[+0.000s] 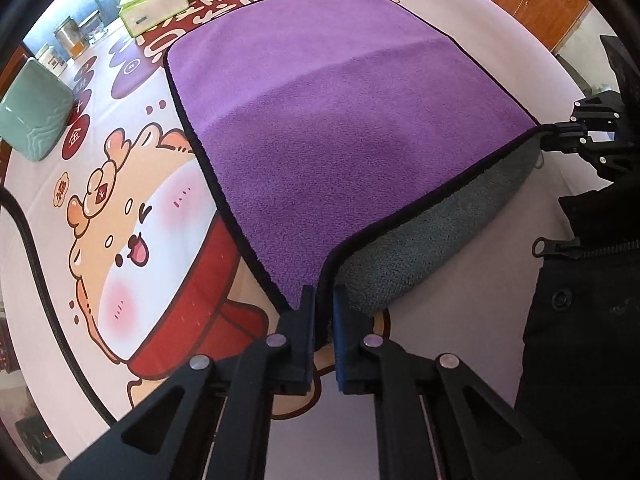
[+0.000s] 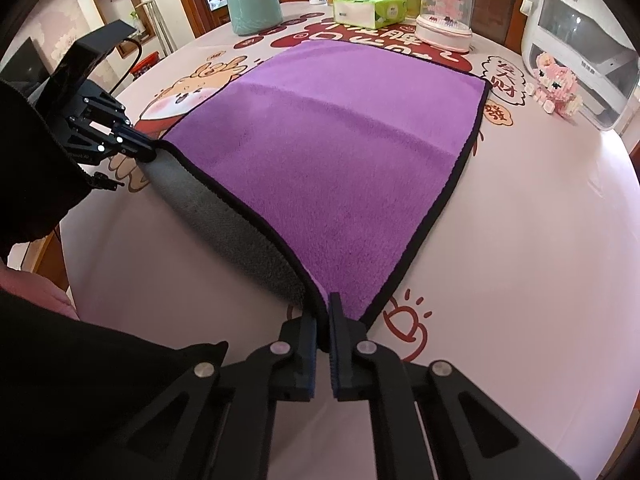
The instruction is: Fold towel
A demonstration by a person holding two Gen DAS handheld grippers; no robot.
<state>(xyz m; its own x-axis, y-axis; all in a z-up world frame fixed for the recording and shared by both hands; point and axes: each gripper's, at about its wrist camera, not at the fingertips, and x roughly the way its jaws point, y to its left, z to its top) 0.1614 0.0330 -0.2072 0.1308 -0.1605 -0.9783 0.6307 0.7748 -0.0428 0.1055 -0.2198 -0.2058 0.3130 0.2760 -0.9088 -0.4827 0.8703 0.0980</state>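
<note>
A purple towel [image 1: 340, 112] with black trim and a grey underside [image 1: 420, 240] lies on the round table; it also shows in the right wrist view [image 2: 340, 152]. Its near edge is lifted off the table. My left gripper [image 1: 324, 304] is shut on the towel's near left corner. My right gripper [image 2: 324, 312] is shut on the near right corner. Each gripper shows in the other's view, the right one [image 1: 560, 136] at the far corner of the lifted edge, the left one [image 2: 140, 146] likewise.
The tablecloth [image 1: 132, 208] has a cartoon print. At the far side stand a green canister [image 2: 254, 6], a tissue box [image 2: 368, 8], a glass dome [image 2: 448, 8], bottles, a white appliance [image 2: 580, 40] and a pink brick figure [image 2: 556, 84]. A dark jacket [image 1: 580, 320] is close by.
</note>
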